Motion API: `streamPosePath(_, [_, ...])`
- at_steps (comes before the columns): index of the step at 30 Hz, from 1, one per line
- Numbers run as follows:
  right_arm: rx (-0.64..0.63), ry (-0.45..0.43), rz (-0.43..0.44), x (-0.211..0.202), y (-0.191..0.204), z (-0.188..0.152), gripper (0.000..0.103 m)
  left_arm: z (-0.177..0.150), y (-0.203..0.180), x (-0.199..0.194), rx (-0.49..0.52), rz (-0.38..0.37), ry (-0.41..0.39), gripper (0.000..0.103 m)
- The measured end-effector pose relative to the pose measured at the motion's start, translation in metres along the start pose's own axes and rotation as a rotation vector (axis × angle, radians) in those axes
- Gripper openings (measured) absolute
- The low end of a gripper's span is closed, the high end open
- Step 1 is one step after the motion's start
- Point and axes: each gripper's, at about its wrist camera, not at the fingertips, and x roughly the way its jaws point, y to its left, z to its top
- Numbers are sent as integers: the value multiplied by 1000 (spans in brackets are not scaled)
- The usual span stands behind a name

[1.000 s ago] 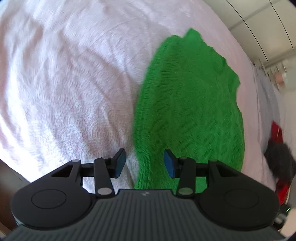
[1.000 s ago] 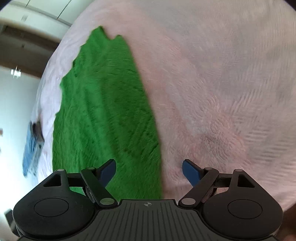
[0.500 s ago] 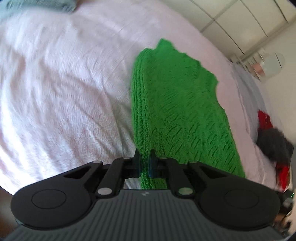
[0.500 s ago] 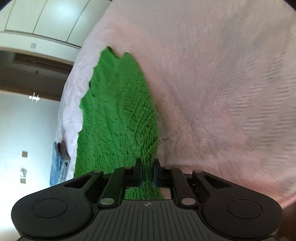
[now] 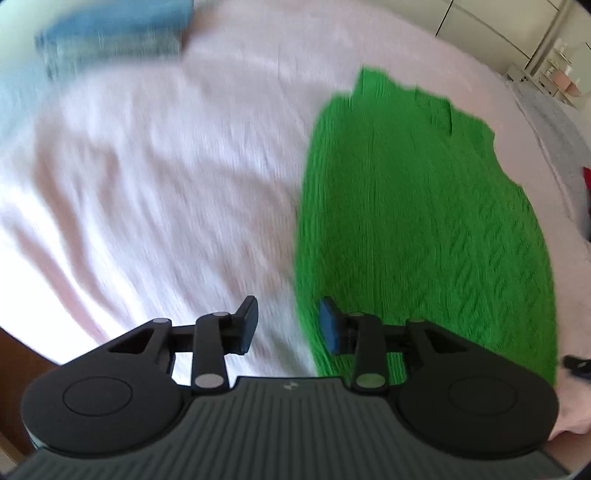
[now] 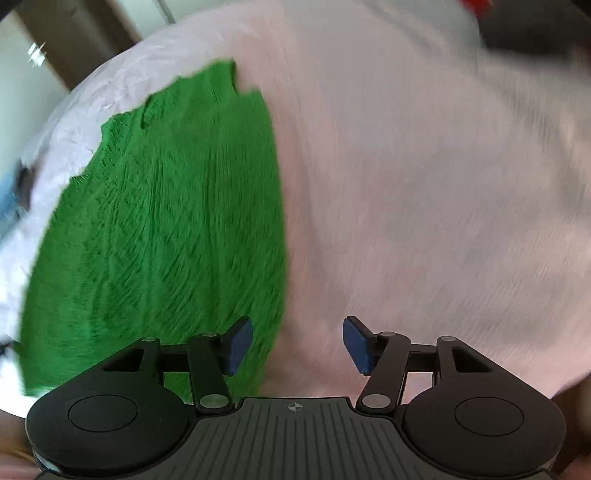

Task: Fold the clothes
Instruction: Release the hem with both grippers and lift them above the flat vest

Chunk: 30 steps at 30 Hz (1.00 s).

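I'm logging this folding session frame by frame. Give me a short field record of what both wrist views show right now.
surface: pale pink bedspread
garment: green knitted sweater, lying flat on the bedspread
left tool: open, empty, straddling the sweater's near left edge
right tool: open, empty, straddling the sweater's near right edge
other clothes: blue garment at the bedspread's far side, blurred
image quality: motion blur in both views

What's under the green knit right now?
The green knit lies flat on the pale pink bedspread, which shows all around it. Both tools, left and right, are open above its near edge. Anything beneath the knit is covered.
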Motion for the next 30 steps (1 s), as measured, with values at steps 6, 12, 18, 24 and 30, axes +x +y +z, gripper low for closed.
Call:
streamPosePath(6, [-162, -98, 89, 11, 50, 19, 57, 14, -62, 16, 206, -135, -2, 24])
streamPosePath(12, [-334, -147, 142, 52, 105, 28, 43, 18, -109, 58, 249, -217, -5, 22])
streamPosePath(18, [-354, -184, 162, 80, 113, 53, 41, 45, -127, 88, 238, -223, -46, 21])
streamPosePath(24, [-373, -171, 174, 119, 132, 103, 41, 88, -139, 134, 274, -243, -33, 20])
streamPosePath(30, [-355, -106, 128, 178, 140, 147, 41, 136, -138, 192, 305, -250, 11, 17])
